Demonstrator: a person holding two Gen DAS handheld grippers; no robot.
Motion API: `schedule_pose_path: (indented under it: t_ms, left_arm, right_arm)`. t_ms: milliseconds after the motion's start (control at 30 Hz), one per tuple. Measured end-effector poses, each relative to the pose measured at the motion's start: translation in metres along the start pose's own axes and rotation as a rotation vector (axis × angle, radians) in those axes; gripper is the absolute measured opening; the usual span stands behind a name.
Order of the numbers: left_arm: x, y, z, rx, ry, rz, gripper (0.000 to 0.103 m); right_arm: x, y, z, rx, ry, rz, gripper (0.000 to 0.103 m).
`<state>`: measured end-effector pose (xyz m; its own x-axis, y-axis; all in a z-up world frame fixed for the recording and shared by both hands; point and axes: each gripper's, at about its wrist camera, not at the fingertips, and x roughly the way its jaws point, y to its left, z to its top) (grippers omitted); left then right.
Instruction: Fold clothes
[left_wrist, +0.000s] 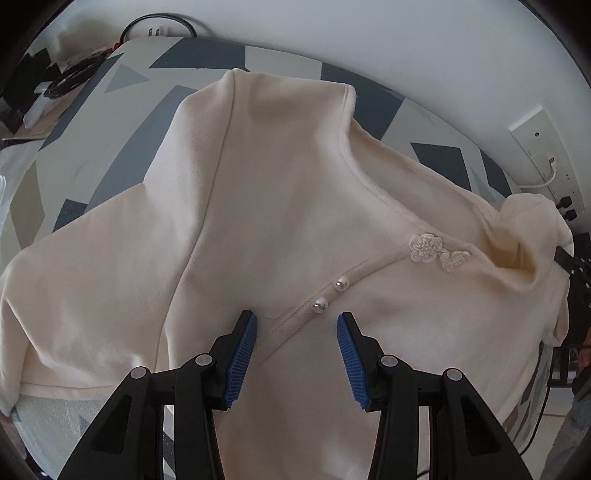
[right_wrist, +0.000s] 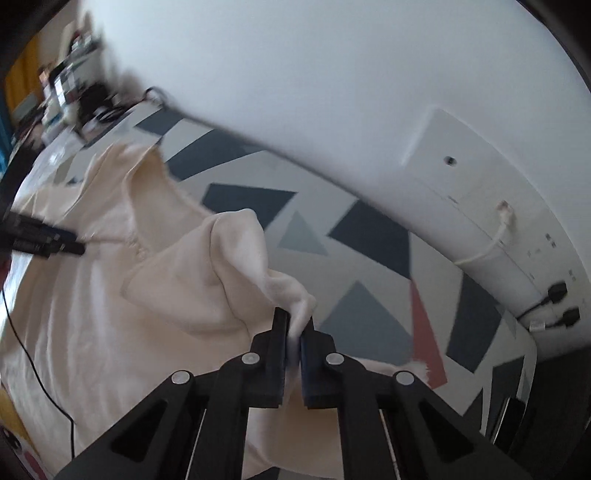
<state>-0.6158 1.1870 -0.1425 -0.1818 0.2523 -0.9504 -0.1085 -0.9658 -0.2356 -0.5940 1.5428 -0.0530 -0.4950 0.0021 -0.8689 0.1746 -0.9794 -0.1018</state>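
A cream top (left_wrist: 277, 184) with two pearl buttons (left_wrist: 341, 283) and a flower trim (left_wrist: 426, 247) lies spread on a bed with a grey, white and dark blue patterned cover (left_wrist: 103, 122). My left gripper (left_wrist: 297, 317) stands open just above the buttoned edge, its blue pads (left_wrist: 242, 354) apart with no cloth pinched. In the right wrist view my right gripper (right_wrist: 293, 321) is shut on a bunched edge of the cream top (right_wrist: 110, 295), lifting it off the cover (right_wrist: 369, 321). The left gripper (right_wrist: 79, 248) shows at that view's left, and the right gripper (left_wrist: 559, 253) at the left wrist view's right edge.
A white wall runs behind the bed, with a white panel (right_wrist: 461, 177), a dangling white cable (right_wrist: 491, 240) and black plugs (right_wrist: 557, 291). Cables and clutter (left_wrist: 66, 81) sit at the far left corner. A thin black cord (right_wrist: 37, 369) crosses the top's near side.
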Motion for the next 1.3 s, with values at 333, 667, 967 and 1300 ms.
schedule_pose_path:
  t_ms: [333,667,967,1300]
  left_arm:
    - [-0.003,0.005,-0.007,-0.095,-0.003,0.004,0.045]
    - [-0.004,0.01,-0.017,-0.138,-0.004,-0.004,0.045]
    - [0.0,0.007,0.007,-0.097,-0.029,0.029,0.048]
    - [0.011,-0.009,0.055,-0.016,-0.083,0.047,0.053]
  right_arm:
    - [0.033,-0.067,-0.009,0.327,0.256,-0.08,0.046]
    - [0.046,-0.01,0.044,0.11,0.136,-0.016,0.06]
    - [0.105,-0.03,0.032,0.32,0.186,-0.036,0.062]
    - [0.109,-0.07,0.032,0.461,0.123,-0.112,0.064]
